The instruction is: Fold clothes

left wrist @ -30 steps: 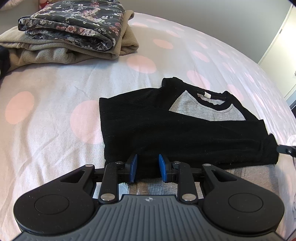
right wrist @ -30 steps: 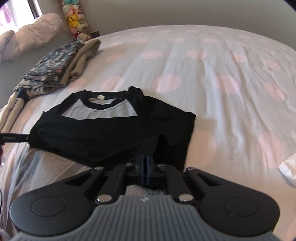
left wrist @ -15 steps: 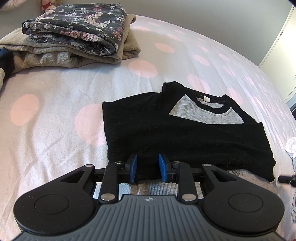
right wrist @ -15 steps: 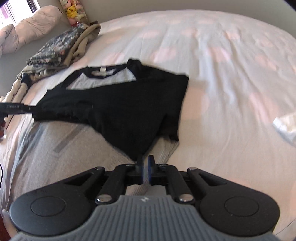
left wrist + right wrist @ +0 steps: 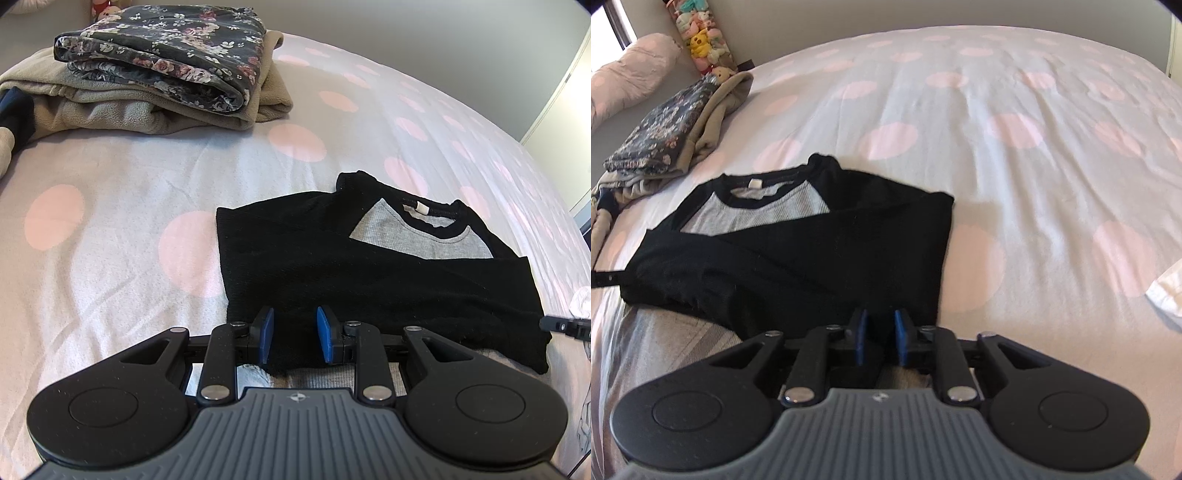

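**Ana:** Shirt (image 5: 351,280) first, where is it?

**Ben:** Flat on the bed (image 5: 110,206), collar pointing away from both cameras. Its black sleeves are crossed over the grey chest, and the grey lower body (image 5: 332,376) runs back under the tools.

**Ana:** So which step is this?

**Ben:** I'd say the sleeve fold is just being laid down. The left gripper (image 5: 295,321) has its blue pads a modest way apart with a bunch of black fabric filling the gap, so it looks clamped on the shirt. The right gripper (image 5: 881,325) has its pads a narrow gap apart over the black edge, which looks let go (I can't see them pressing on it).

**Ana:** And next?

**Ben:** Probably free the left side, smooth the sleeves, then take the grey hem at both corners and bring it up to the collar. Both hands would need to lift evenly, since soft knit sags and skews.

**Ana:** What about the surroundings?

**Ben:** It's a bedroom with a plain pale wall (image 5: 406,29). The pale cover has pink dots and is a little wrinkled. A pillow (image 5: 631,70) lies at the far left. A folded pile sits beyond the shirt, a floral garment (image 5: 166,59) on a beige one (image 5: 122,110). There is a white cloth (image 5: 1167,295) at the right edge and plush toys (image 5: 701,40) by the wall.
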{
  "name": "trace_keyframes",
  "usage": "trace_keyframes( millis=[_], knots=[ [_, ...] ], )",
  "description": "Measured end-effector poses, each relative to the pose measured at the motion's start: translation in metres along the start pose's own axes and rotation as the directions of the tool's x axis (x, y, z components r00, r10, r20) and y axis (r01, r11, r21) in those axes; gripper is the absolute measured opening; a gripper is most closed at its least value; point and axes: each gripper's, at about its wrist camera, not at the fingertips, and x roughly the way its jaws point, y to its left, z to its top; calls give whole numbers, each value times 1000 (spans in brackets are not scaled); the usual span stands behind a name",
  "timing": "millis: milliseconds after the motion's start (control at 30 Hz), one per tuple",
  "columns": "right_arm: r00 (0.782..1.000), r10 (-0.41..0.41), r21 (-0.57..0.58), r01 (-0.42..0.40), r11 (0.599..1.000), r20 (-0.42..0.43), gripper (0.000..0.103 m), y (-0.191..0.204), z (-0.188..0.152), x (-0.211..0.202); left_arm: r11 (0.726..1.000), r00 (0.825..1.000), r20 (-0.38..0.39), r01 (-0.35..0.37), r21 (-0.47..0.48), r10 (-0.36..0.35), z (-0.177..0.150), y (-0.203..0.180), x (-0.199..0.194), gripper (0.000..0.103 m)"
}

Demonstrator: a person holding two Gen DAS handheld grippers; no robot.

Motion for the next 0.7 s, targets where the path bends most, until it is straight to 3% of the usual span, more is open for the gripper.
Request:
trace_keyframes(
  millis=[133, 433, 700],
  knots=[
    [999, -25, -64, 27, 998, 28, 5, 9, -3, -12, 1000, 1000, -1, 4, 1, -4, 0, 0, 0, 24],
    [988, -62, -144, 82, 986, 144, 4, 22, 31, -45, 1000, 1000, 19, 1, -3, -1, 0, 1, -9, 24],
    [990, -126, -100, 133, 986, 67, 5, 5, 58, 7, 1000, 1000, 14, -1, 10, 1, -1, 3, -4, 24]
  ],
)
